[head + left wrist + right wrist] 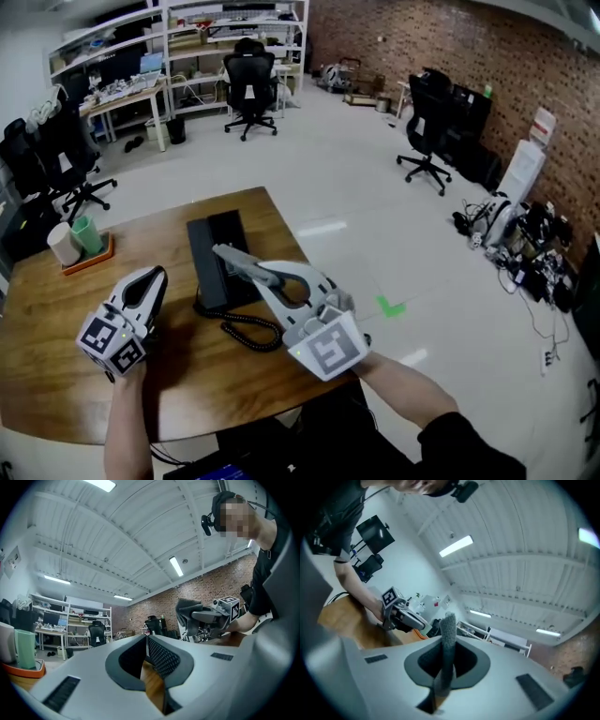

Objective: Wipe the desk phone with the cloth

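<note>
Centre of the head view, my right gripper (pixel 232 255) has its fingers clamped on a thin fold of the grey cloth (pixel 255 273), over the black desk phone (pixel 211 246) lying mid-desk (pixel 56 337); I can't tell whether it touches. At lower left my left gripper (pixel 148 284) has its fingers a narrow gap apart, empty. Nothing braces the phone, so a hard stroke could shove it. The coiled cord (pixel 246 330) just below could snag the cloth from so slight a grip.
</note>
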`<control>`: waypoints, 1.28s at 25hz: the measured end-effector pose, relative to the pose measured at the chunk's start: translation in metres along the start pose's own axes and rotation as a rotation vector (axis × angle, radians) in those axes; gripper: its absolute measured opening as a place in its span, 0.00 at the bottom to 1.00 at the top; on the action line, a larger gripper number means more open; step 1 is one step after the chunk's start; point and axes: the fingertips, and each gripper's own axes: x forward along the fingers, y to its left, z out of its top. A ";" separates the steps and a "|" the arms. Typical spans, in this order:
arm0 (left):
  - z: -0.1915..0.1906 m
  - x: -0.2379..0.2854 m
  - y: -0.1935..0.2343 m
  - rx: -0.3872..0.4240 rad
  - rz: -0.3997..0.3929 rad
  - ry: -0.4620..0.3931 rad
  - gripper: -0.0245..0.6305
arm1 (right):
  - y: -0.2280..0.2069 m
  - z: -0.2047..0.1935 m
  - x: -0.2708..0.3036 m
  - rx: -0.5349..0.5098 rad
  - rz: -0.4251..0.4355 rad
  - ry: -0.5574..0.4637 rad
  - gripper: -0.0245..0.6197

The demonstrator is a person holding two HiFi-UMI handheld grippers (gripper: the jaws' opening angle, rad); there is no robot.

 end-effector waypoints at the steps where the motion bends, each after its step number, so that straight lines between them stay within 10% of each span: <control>1: 0.000 0.001 -0.002 0.001 -0.007 0.003 0.04 | 0.002 0.002 -0.002 -0.023 -0.006 -0.012 0.08; 32: 0.000 0.003 -0.002 -0.028 -0.034 -0.038 0.04 | 0.019 -0.015 -0.010 -0.192 0.032 0.073 0.07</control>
